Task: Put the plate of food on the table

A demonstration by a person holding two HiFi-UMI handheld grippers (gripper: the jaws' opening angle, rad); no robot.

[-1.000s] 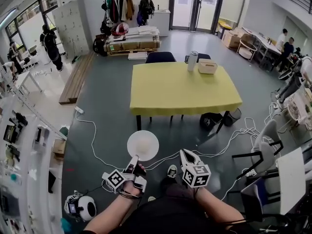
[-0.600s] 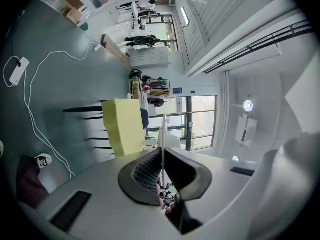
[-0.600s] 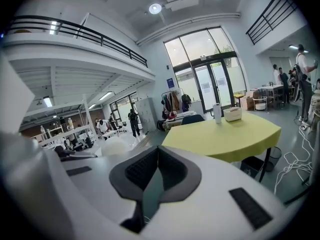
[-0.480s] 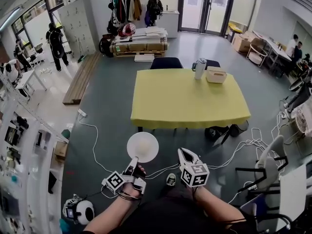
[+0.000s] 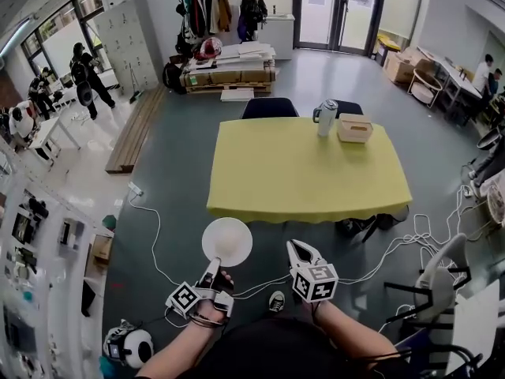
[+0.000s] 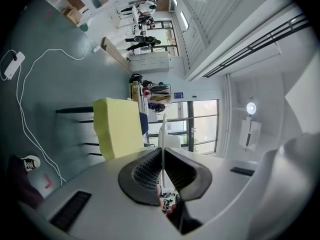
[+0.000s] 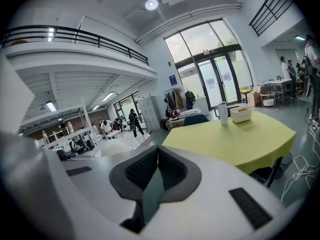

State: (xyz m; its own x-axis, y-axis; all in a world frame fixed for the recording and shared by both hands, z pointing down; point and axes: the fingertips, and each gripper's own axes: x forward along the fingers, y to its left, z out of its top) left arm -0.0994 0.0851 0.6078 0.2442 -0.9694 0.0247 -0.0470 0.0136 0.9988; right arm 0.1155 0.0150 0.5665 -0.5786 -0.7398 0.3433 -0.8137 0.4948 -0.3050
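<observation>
Plate [image 5: 227, 241]: round, white and thin-rimmed, carried level in the air above the grey floor [image 5: 170, 172], short of the near edge of the tabletop [image 5: 308, 172] and toward its near left corner; it is not on the tabletop.
Food: a pale patch in the plate's middle; what it is cannot be made out.
Left jaws: the left gripper [image 5: 214, 264] has its jaws almost closed, pinching the plate's near rim. In the left gripper view the rim [image 6: 163, 134] shows as a thin white line between the ribbed black pads.
Right jaws: the right gripper [image 5: 297, 249] has its jaws pressed together with nothing between them [image 7: 156, 156]. It is beside the plate on the right, apart from it.
Tabletop cover: a smooth yellow rectangular cloth that hangs over the edges.
Open room: the near edge, the left edge and the whole middle of the tabletop are bare.
Far right corner: a tall pale mug [image 5: 326, 117] stands upright, with a tan open box [image 5: 354, 127] just beside it; what the box holds cannot be seen.
Far edge: a dark chair [image 5: 270, 107] stands against it.
Floor: white cables [image 5: 150, 226] loop past the tabletop's near left corner.
</observation>
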